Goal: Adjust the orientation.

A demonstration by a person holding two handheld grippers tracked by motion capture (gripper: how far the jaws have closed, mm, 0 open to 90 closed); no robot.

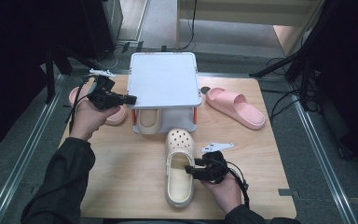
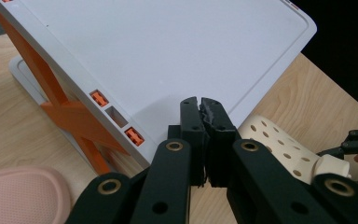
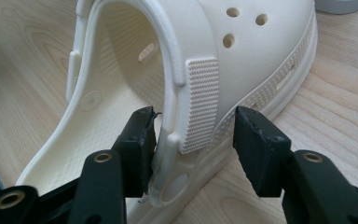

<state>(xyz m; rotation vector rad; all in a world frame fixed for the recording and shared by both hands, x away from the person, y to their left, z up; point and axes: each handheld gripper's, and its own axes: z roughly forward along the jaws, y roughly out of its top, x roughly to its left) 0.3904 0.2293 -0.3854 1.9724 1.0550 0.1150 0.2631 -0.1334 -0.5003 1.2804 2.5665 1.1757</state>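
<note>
A: Where is the cream clog [image 1: 180,168] at this moment?

B: It lies on the wooden counter [image 1: 121,177], toe toward the white shoe rack [image 1: 164,79], near the front edge. The right hand-held gripper [image 1: 192,171] is at its right side wall. In the right gripper view the jaws stand apart with the clog's side wall and strap between them — one pad is inside the shoe, almost at the wall, the other is outside and clear of it. So it is released, not grasping.

A: And the left hand-held gripper [image 1: 131,99]?

B: It is clenched, the two pads pressed together with nothing between. Its tips are just at the left edge of the rack's top shelf.

A: Are there other shoes?

B: Yes — a second cream clog [image 1: 148,120] sits under the rack, a pink slide sandal [image 1: 235,107] lies to the right of the rack, and another pink slide [image 1: 114,116] is behind the left hand [image 1: 86,119].
</note>
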